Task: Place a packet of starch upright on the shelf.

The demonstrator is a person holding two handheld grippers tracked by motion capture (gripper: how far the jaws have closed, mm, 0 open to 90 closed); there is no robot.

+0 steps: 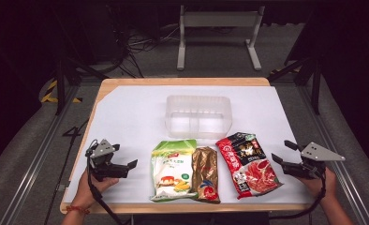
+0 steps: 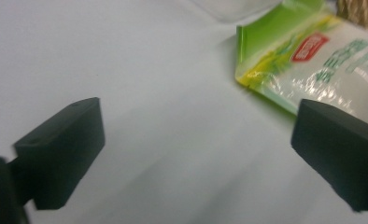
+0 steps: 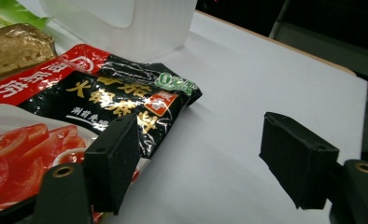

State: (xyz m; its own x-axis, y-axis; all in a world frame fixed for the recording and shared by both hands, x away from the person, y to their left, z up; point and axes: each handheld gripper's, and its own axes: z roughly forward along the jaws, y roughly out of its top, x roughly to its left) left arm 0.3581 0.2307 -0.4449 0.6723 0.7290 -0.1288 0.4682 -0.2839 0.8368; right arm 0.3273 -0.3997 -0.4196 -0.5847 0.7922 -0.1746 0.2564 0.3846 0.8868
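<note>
Overhead, white-covered wooden table (image 1: 126, 117), dark room, perhaps cables on floor, left tool (image 1: 121, 159) spread, right tool (image 1: 282, 152) spread.

Bright table (image 1: 126, 108), dark surroundings, soft blurry close-ups, packet glare

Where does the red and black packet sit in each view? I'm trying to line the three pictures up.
High view: the red and black packet lies right of centre near the table's front edge, beside the gold packet.
Left gripper view: not in it.
Right gripper view: the packet lies at left, behind one jaw of the open right gripper.
Shared landmark: the clear plastic bin, just beyond the packet.
</note>
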